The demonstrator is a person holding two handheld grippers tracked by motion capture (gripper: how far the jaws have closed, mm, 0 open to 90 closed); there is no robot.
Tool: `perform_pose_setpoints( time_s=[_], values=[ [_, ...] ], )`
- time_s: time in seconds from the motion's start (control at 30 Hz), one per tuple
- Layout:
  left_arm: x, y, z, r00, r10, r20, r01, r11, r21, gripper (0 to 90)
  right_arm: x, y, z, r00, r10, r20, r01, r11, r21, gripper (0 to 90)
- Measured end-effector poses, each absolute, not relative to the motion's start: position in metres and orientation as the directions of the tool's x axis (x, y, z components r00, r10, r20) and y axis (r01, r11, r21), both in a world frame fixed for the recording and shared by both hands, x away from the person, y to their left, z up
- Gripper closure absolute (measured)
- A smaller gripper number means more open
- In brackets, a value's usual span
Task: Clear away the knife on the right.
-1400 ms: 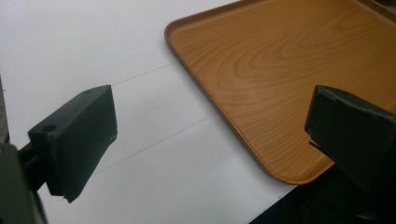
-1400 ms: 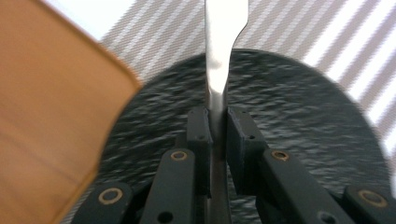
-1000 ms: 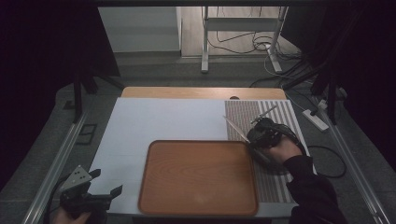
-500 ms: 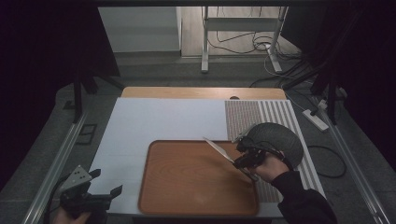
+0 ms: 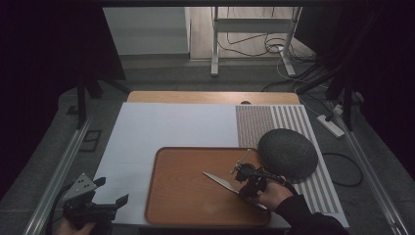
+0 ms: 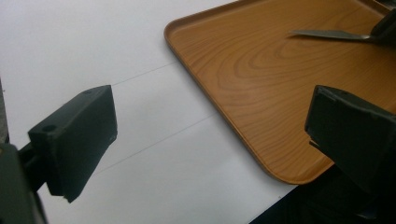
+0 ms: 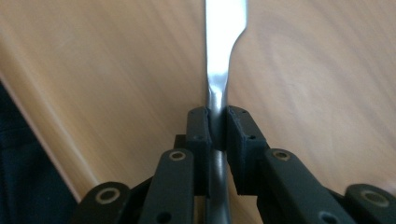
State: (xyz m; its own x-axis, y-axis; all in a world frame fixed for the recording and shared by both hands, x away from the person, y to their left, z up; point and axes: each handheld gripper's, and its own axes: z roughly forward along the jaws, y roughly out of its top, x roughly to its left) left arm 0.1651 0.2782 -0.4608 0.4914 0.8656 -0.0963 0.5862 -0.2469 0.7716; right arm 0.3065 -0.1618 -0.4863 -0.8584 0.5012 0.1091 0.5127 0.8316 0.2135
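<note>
Right gripper (image 5: 244, 182) clamped on knife (image 5: 222, 180), jaws just eased slightly, low over tray (image 5: 186, 205), lower centre. Next: set knife flat, release. Left gripper (image 5: 110, 196) gaping, idle lower left.

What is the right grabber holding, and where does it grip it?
The right gripper pinches a table knife at the handle's narrow neck, just behind the blade.

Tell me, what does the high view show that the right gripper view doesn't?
The high view adds the left gripper, open at the near left corner of the white sheet, and a dark domed bowl-like thing on a striped mat. The right gripper view adds a close look at the right gripper: its fingers pinch the table knife at the neck. They have just been easing open slightly, with the knife between them. Both views show the knife and the wooden tray beneath it.
</note>
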Motion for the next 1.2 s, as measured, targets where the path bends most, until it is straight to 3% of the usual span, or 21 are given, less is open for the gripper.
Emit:
perform_pose_setpoints(
  time_s=[0.03,0.1,0.17,0.33,0.5,0.97,1.2],
  values=[
    [0.165,0.278,-0.461,0.491,0.866,-0.097,0.587,-0.247,0.771,3.4,0.307,-0.161,-0.484,-0.859,0.498,0.118,0.511,0.827,0.233,72.3],
    [0.165,0.278,-0.461,0.491,0.866,-0.098,0.587,-0.245,0.772,3.4,0.310,-0.158,-0.477,-0.868,0.481,0.122,0.495,0.822,0.284,74.9],
    [0.165,0.278,-0.461,0.490,0.866,-0.098,0.587,-0.245,0.772,3.4,0.311,-0.151,-0.473,-0.892,0.438,0.110,0.448,0.831,0.329,90.0],
    [0.165,0.278,-0.461,0.492,0.866,-0.095,0.586,-0.249,0.771,3.4,0.313,-0.123,-0.480,-0.924,0.361,0.125,0.382,0.855,0.352,90.0],
    [0.165,0.278,-0.461,0.493,0.865,-0.095,0.585,-0.249,0.772,3.4,0.320,-0.106,-0.499,-0.933,0.344,0.106,0.360,0.880,0.311,90.0],
    [0.165,0.279,-0.461,0.493,0.864,-0.106,0.585,-0.238,0.775,3.5,0.349,-0.156,-0.493,-0.866,0.498,0.039,0.488,0.827,0.280,90.0],
    [0.165,0.279,-0.461,0.493,0.863,-0.106,0.585,-0.239,0.775,3.6,0.355,-0.183,-0.492,-0.829,0.556,0.063,0.549,0.786,0.286,90.0]
  ],
)
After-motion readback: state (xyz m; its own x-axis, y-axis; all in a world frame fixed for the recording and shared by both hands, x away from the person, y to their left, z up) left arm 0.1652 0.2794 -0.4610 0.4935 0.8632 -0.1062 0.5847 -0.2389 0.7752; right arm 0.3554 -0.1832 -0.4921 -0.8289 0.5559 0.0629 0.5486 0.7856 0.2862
